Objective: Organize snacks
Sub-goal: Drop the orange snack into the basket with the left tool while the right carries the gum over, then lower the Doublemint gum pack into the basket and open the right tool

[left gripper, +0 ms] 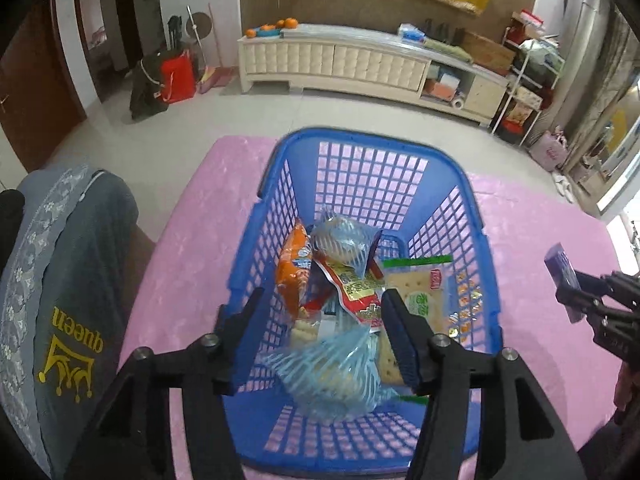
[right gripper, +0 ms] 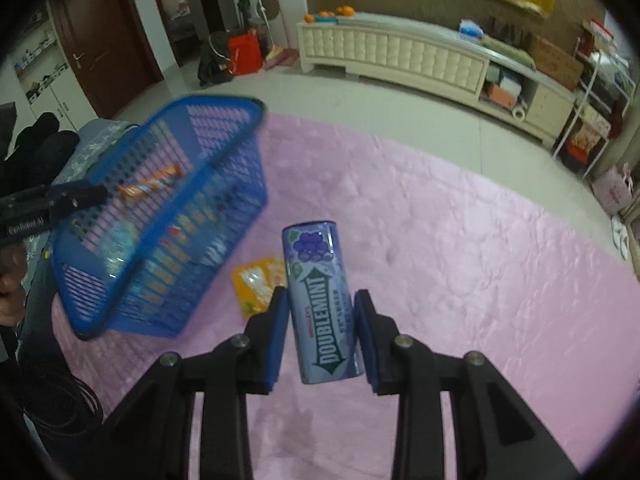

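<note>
Blue basket [left gripper: 472, 208] on the pink cloth [right gripper: 440, 208] already holds most snacks: orange bag, red packet, crackers, blue-striped wrappers. Right gripper [right gripper: 322, 332] is clamped on the Doublemint gum box [right gripper: 322, 304], lifted beside the basket; yellow packet [right gripper: 260, 284] is left on the cloth. Left gripper [left gripper: 320, 320] hangs over the basket, jaws apart, nothing held.

Left wrist close above basket [left gripper: 472, 208], right wrist beside, both steeply downward

My left gripper [left gripper: 320, 320] tilts steeply downward, its jaws standing apart with nothing pressed between them. My right gripper [right gripper: 321, 320] also angles down, its jaws clamped on a purple tin [right gripper: 320, 300].
</note>
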Demonstrator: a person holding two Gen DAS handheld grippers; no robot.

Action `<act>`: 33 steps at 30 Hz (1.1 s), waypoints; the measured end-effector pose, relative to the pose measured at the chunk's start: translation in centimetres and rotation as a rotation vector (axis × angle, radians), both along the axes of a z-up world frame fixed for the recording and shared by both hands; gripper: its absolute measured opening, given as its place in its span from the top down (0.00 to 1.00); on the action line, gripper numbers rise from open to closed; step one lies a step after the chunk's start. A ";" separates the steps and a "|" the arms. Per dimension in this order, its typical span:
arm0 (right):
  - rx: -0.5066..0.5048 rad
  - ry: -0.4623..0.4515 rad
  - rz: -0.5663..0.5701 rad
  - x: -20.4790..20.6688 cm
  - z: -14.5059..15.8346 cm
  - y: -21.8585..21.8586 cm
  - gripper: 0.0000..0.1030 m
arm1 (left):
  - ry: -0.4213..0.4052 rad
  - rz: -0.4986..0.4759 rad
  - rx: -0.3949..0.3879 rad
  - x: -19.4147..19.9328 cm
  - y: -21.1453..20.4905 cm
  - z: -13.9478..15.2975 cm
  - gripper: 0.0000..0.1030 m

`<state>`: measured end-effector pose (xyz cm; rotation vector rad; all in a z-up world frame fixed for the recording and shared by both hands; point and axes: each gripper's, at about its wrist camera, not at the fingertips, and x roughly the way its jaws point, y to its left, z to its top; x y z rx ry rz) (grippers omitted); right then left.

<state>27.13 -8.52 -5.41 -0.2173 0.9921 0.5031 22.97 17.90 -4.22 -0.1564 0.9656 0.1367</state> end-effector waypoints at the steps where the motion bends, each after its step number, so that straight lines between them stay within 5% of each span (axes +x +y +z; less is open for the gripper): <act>1: -0.001 -0.010 0.006 -0.4 0.6 0.7 0.64 | -0.011 -0.001 0.002 -0.4 0.1 0.4 0.46; 13: -0.016 -0.088 0.104 -1.5 4.5 8.9 0.64 | -0.074 0.028 -0.012 -4.2 4.9 1.9 0.41; 15: -0.020 -0.087 0.109 -1.3 4.4 10.4 0.64 | -0.090 0.025 0.002 -4.4 5.5 1.9 0.33; 33: -0.123 0.040 0.172 1.8 -1.9 19.9 0.64 | -0.086 0.039 -0.050 -3.6 8.2 -1.1 0.27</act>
